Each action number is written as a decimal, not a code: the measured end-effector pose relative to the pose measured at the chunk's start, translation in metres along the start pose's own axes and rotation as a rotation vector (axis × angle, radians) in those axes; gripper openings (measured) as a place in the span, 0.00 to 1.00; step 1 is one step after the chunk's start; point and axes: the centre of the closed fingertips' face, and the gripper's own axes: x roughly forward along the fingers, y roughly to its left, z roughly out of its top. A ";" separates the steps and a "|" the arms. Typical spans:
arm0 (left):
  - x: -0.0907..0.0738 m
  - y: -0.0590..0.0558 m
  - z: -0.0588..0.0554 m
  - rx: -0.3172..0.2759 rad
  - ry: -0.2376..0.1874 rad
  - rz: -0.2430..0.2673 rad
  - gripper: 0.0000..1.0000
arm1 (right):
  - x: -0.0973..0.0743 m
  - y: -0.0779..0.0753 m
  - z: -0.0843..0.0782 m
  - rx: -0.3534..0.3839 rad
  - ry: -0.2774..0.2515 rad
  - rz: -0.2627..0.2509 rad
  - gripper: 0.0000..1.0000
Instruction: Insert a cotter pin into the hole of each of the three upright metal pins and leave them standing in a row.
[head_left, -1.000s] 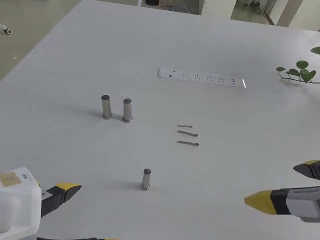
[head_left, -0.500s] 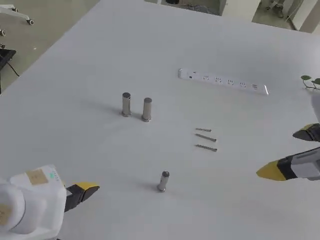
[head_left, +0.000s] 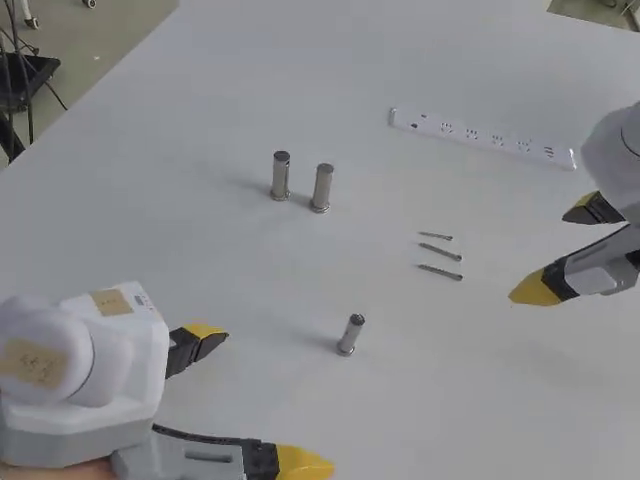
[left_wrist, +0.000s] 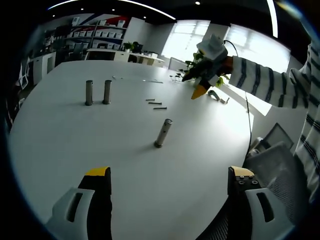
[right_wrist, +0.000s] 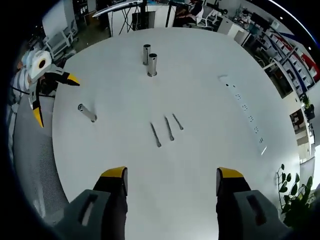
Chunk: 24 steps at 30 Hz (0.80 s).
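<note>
Two metal pins (head_left: 281, 175) (head_left: 322, 187) stand side by side at the far left of the white table. A third metal pin (head_left: 350, 335) stands alone nearer to me. Three cotter pins (head_left: 440, 252) lie flat in a short row to the right of the pins. My left gripper (head_left: 255, 400) is open at the near left, left of the lone pin (left_wrist: 162, 133), with nothing between its jaws. My right gripper (head_left: 555, 250) is open, right of the cotter pins (right_wrist: 169, 128) and apart from them.
A white power strip (head_left: 480, 138) lies across the table beyond the cotter pins. A green plant (right_wrist: 295, 200) stands past the strip at the table's far right. The table's left edge (head_left: 90, 100) drops to the floor.
The head camera has shifted, so everything sits further right in view. My right gripper has moved forward and closer to the cotter pins. The pins and cotter pins stay where they were.
</note>
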 end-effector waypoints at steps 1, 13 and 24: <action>0.000 0.001 0.000 -0.003 0.001 0.000 0.96 | 0.002 -0.001 0.003 -0.007 -0.002 0.002 0.68; 0.001 0.004 -0.004 -0.024 0.010 0.004 0.94 | 0.024 -0.023 0.030 -0.125 -0.005 -0.008 0.38; 0.004 0.009 -0.006 -0.028 0.022 0.002 0.91 | 0.050 -0.020 0.048 -0.206 -0.019 0.035 0.19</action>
